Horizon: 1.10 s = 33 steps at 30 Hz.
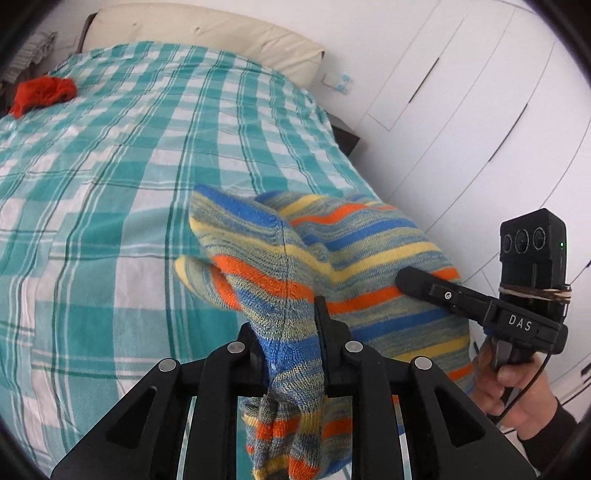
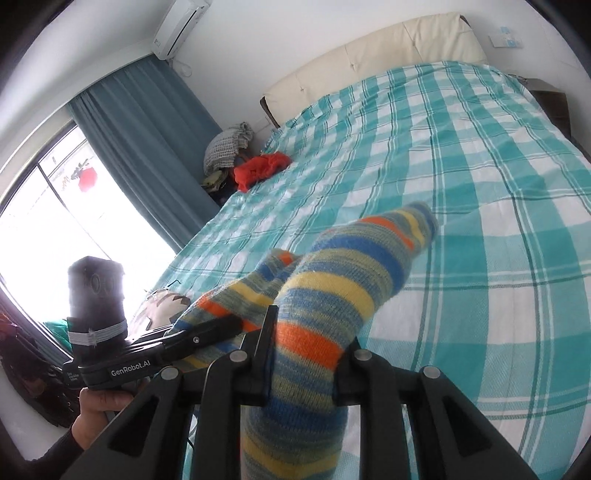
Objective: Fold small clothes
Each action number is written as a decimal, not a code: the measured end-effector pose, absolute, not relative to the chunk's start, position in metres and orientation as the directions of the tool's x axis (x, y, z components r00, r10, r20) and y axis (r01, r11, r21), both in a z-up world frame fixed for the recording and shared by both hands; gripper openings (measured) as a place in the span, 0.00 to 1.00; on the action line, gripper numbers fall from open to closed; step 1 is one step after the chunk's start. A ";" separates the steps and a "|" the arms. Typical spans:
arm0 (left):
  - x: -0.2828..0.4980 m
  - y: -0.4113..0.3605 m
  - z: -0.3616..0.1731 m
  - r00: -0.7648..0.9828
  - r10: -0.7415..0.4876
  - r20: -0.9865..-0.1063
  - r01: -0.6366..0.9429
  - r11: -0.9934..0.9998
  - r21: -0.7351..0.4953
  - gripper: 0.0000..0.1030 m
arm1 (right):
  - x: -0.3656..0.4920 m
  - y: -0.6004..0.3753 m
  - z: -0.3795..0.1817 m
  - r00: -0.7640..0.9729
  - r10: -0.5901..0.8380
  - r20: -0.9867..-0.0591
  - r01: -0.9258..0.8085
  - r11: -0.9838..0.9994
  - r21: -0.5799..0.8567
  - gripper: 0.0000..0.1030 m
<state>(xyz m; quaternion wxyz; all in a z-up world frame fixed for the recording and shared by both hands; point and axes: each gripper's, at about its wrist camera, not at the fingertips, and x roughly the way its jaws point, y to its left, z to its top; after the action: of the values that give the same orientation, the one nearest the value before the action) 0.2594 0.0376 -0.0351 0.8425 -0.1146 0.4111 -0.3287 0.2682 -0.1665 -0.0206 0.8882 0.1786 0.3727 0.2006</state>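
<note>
The bed (image 1: 110, 177), spread with a teal and white checked cover, lies broad and bare ahead of both tools, with the cream headboard (image 1: 207, 33) along its far end. In the left wrist view its right edge drops off close to a white wardrobe (image 1: 461, 110), leaving only a narrow strip there; in the right wrist view the left edge runs toward a teal curtain (image 2: 147, 147) and a bright window (image 2: 74, 221). A red garment (image 1: 44, 94) sits crumpled near the far left corner of the bed, close to a heap of clothes beside the bed, well apart from the work. The striped socks (image 1: 280, 280), banded blue, yellow, orange and grey-green, are held up off the cover over the near part of the bed, toward its right edge. The left gripper (image 1: 291, 332) is clenched on one end of the knit, with the fabric bunched between its fingers and hanging down below them. The right gripper (image 2: 306, 343) is likewise clamped on the fabric, the toe end reaching forward over the bed and the rest trailing down under the jaws. Each tool shows in the other's view, pointing inward at the socks from the side: the right hand (image 1: 517, 384) grips its handle at the lower right, a dark sleeve at the wrist, and the left hand (image 2: 99, 410) holds its handle at the lower left. Both tools tilt down toward the cover.
</note>
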 end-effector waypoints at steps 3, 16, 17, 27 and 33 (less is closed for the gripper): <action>0.240 0.016 -0.100 0.368 -0.539 -0.758 0.374 0.832 -0.410 0.49 | 0.254 -0.188 -0.058 0.574 0.453 -0.683 -0.129 0.873 0.471 0.38; 0.038 0.050 -0.046 0.710 -0.133 -0.691 0.243 0.968 0.064 0.99 | 0.042 -0.209 -0.068 0.605 -0.011 -0.796 0.029 1.000 0.008 1.00; 0.034 0.051 -0.035 0.726 -0.105 -0.680 0.217 0.973 0.081 0.99 | 0.034 -0.204 -0.055 0.624 -0.016 -0.781 0.026 1.000 0.000 1.00; -0.037 0.064 -0.013 0.649 -0.088 -0.756 0.159 0.987 0.022 1.00 | -0.045 -0.137 0.006 0.650 -0.029 -0.760 -0.022 0.998 -0.057 1.00; -0.078 0.072 -0.009 0.648 -0.061 -0.759 0.127 0.992 0.028 1.00 | -0.084 -0.119 0.009 0.606 -0.028 -0.795 -0.047 0.996 -0.071 1.00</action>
<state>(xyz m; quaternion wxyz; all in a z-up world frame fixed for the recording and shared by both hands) -0.0776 0.0716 -0.0094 0.9068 0.0393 0.4165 -0.0517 -0.0845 -0.1190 0.0093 0.8952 -0.0423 0.4436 0.0051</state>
